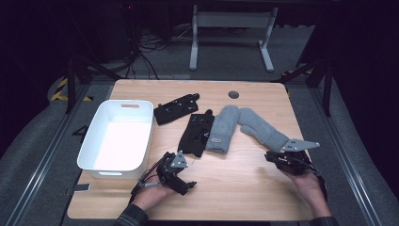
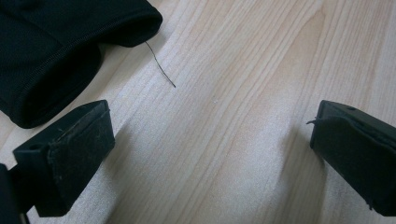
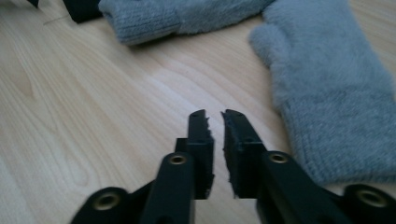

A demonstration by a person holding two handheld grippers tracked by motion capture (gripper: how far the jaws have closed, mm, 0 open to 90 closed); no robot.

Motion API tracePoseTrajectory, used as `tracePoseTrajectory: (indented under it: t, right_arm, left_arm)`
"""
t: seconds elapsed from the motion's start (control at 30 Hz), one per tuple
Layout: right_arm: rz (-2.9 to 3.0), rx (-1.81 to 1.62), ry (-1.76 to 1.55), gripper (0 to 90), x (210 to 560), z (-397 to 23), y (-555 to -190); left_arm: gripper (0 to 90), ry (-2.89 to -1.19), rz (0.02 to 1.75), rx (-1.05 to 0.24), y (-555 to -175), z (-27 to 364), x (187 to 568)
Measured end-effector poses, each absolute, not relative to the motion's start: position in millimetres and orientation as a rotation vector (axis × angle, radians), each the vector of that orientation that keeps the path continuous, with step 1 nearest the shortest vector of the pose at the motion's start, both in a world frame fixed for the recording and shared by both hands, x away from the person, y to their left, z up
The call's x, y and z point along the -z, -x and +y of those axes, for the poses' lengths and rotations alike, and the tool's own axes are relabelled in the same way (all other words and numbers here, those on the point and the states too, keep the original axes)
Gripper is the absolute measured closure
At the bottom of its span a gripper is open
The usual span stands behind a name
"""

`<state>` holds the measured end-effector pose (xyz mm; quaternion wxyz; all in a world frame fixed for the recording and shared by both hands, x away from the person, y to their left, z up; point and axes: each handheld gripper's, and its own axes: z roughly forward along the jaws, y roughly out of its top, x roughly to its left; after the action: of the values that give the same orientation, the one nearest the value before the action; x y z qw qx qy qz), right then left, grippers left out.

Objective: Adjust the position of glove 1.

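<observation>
White bin [image 1: 96, 155] on bench [image 1: 244, 197], interior bare as I read it. Black gloves [image 1: 196, 134] and grey mittens [image 1: 223, 129] lie right of bin. My left claw [image 1: 181, 181], jaws spread, near bin's front corner. Right claw [image 1: 275, 157] pressed nearly together, pinching nothing, beside mitten cuff.

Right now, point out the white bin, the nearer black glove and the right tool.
white bin [image 1: 89, 136], high view, on its left rim.
nearer black glove [image 1: 195, 136], high view, on the middle of its body.
right tool [image 3: 214, 122], right gripper view, midway between its fingertips.
</observation>
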<state>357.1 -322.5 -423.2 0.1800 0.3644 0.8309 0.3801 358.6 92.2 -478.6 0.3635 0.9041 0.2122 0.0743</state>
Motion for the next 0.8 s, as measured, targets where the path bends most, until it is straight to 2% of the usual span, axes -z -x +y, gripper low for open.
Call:
tracePoseTrajectory:
  t: [0.03,0.3,0.53,0.8]
  right_arm:
    - [2.336,-1.069,-1.045,89.6,421,-325,-363]
    - [2.256,-1.037,-1.123,90.0,410,-345,-399]
    - [2.227,-0.989,-1.192,90.0,418,-361,-423]
    - [2.254,-0.906,-1.245,90.0,435,-367,-435]
  left_arm:
    - [0.2,-2.326,0.546,-0.191,-359,92,479]
    - [0.2,-2.328,0.546,-0.191,-359,92,479]
    - [0.1,-2.329,0.543,-0.189,-359,92,479]
    - [0.2,-2.329,0.542,-0.189,-359,92,479]
